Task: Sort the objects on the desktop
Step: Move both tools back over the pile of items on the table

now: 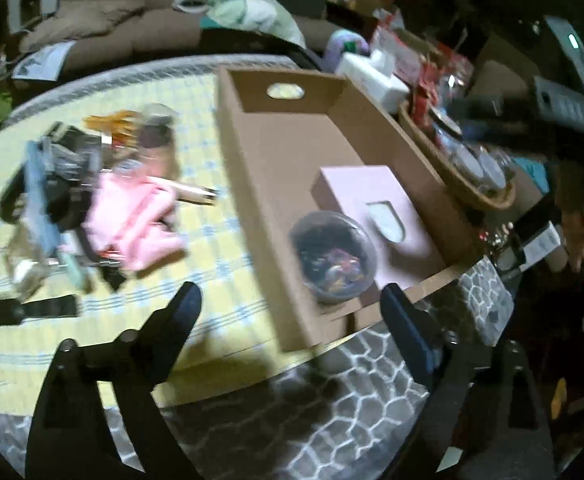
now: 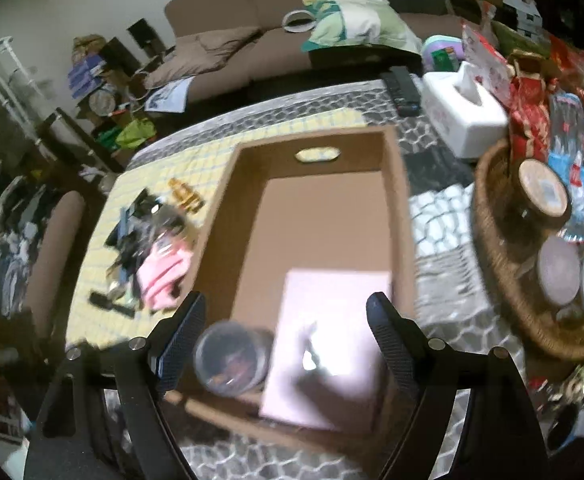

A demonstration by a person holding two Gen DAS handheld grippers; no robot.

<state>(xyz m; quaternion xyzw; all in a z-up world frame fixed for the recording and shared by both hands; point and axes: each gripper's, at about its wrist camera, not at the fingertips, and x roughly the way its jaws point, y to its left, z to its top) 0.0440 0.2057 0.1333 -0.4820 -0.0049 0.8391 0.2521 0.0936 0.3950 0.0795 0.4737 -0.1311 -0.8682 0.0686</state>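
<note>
1. I see the cardboard box (image 2: 324, 220) on the table, holding a pink box (image 2: 332, 344) and a clear round container (image 2: 232, 358) side by side at its near end.
2. My left gripper (image 1: 288, 304) hangs above that near corner, jaws wide, nothing between them.
3. My right gripper (image 2: 286, 320) hovers over the same end, jaws spread wide and empty.
4. A heap of unsorted items (image 1: 92, 200) lies on the yellow checked cloth (image 1: 212, 240), left of the box.
5. A wicker basket (image 2: 504, 280) of jars stands to the right, with a white tissue box (image 2: 460, 120) beyond.
</note>
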